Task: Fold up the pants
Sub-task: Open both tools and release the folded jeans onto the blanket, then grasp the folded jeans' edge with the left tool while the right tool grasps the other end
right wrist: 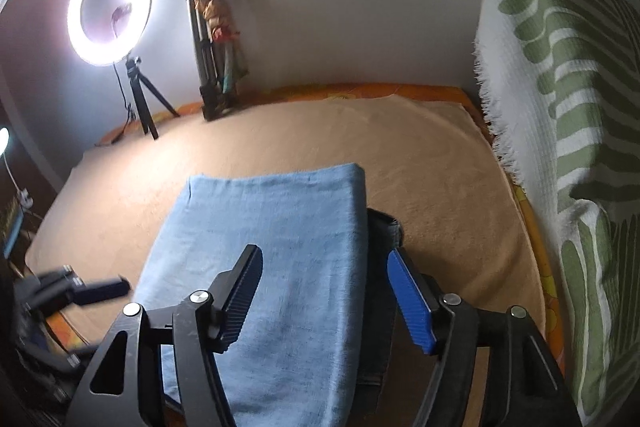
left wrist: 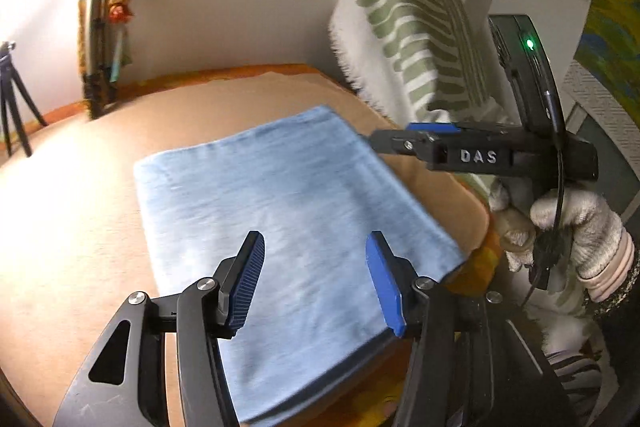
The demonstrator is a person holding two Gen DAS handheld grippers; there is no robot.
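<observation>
Pants (left wrist: 288,211): light-blue woven cloth, matt, faint slub. Bed cover (right wrist: 420,155): tan cloth, matt, slightly napped. Left gripper (left wrist: 316,279): matt black plastic, bright metal pivots, ribbed blue pads (left wrist: 382,283). Throw (right wrist: 560,87): green-white textured weave, fringed.

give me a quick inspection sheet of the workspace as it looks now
surface: tan blanket over an orange patterned sheet
job's things: blue pants lie folded into a flat rectangle, a dark part showing at one edge
clutter: nothing seen on the blanket
grippers: left gripper open, empty; right gripper open, empty
cables: black cable on the right gripper
surroundings: lit ring light on a tripod, folded tripod against the wall, green striped throw
</observation>
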